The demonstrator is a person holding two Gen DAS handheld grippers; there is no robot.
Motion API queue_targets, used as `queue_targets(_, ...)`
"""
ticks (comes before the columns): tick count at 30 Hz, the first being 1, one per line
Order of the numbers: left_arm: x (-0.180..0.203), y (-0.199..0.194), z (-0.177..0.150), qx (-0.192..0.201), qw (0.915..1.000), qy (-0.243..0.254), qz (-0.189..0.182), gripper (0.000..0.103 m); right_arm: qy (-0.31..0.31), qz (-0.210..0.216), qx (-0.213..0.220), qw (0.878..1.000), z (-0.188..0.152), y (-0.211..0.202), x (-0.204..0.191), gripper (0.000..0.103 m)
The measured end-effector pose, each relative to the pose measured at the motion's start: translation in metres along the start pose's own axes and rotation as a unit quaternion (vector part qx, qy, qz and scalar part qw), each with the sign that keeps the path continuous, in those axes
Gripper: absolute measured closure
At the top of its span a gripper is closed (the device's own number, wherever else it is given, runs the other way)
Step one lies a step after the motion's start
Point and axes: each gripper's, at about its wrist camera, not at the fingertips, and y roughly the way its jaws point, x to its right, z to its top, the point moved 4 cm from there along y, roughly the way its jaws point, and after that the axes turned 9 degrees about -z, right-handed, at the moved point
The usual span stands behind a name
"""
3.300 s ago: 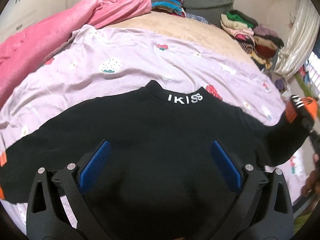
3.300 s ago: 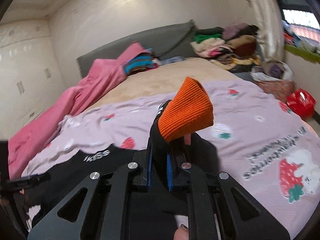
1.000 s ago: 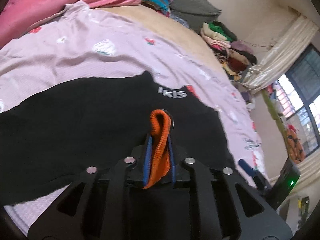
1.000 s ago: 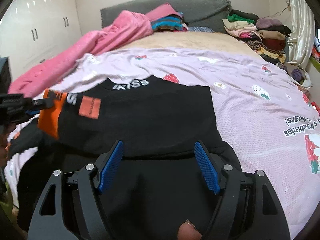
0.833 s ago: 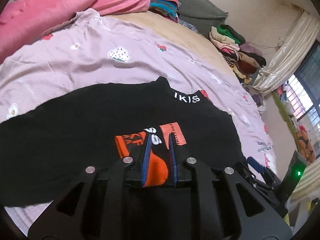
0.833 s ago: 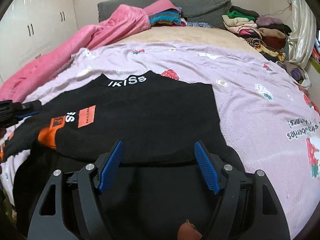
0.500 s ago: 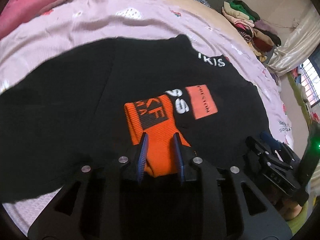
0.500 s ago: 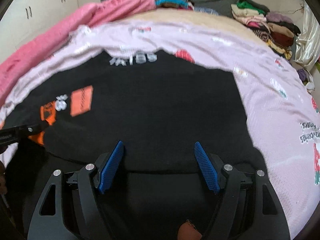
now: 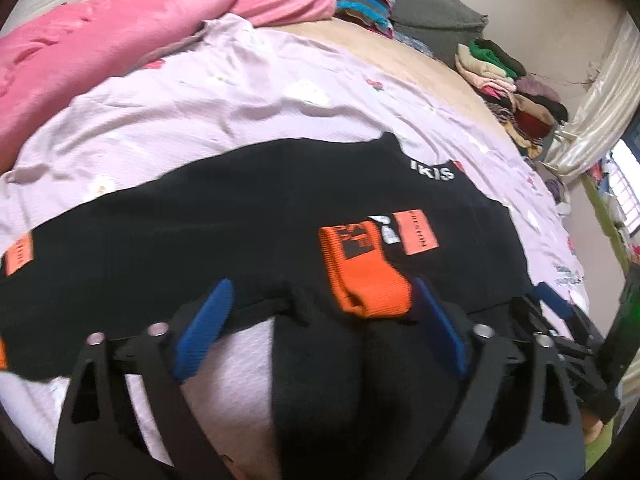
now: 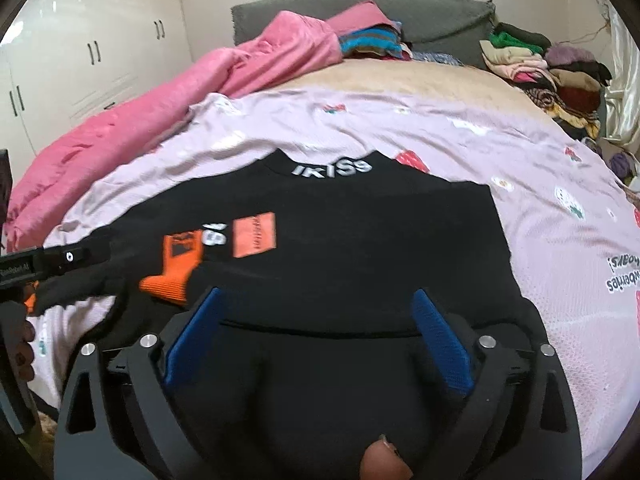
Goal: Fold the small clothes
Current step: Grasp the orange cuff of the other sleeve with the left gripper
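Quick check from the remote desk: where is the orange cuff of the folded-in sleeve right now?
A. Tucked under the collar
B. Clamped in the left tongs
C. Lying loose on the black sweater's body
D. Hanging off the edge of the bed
C. The orange cuff lies flat on the black sweater, and the left tongs are opening with their pads clear of it.

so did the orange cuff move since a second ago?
Yes. The orange cuff, then left of and below the IKISS collar and off the black top's body, now lies on it.
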Motion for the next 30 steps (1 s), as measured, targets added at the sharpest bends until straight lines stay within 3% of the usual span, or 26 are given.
queue_targets(2,-0.005,-0.008,-0.002,0.006,0.9998,-0.003,0.018,0.01,-0.005,0.008,0.007,1.0,0.001,-0.007,-0.008,0.006)
queue_targets(14,-0.057,-0.056,-0.024,0.034,0.996,-0.054,0.061,0.01,-0.052,0.047,0.033,0.997,0.011,-0.03,-0.07,0.005)
queue_targets(30,-0.145,-0.11,-0.062,0.053,0.9799,-0.16,0.107,0.01,-0.124,0.104,0.034,0.986,0.004,-0.039,-0.16,0.005)
